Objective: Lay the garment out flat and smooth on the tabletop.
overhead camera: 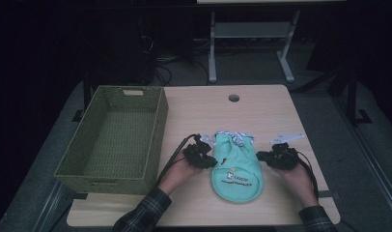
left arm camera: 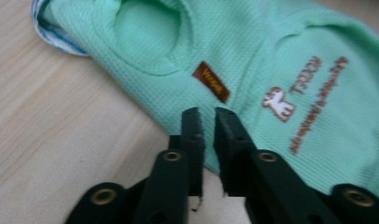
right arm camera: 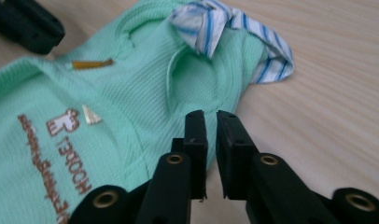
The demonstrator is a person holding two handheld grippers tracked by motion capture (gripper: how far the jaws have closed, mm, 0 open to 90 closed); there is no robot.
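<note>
Garment: I saw a mint-green pet shirt [overhead camera: 237, 166] lying flat, lower centre of the high view.
Handling: I judged it light, limp.
Grab: side hems.
Tongs: left gripper [left arm camera: 207, 116] and right gripper [right arm camera: 210, 119] stood slightly parted, holding nothing.

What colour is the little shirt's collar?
The collar is white with blue stripes on the mint-green shirt, clearest in the right gripper view.

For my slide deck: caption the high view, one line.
Two handheld grippers flank a mint-green pet shirt on a wooden table, beside a woven basket.
</note>
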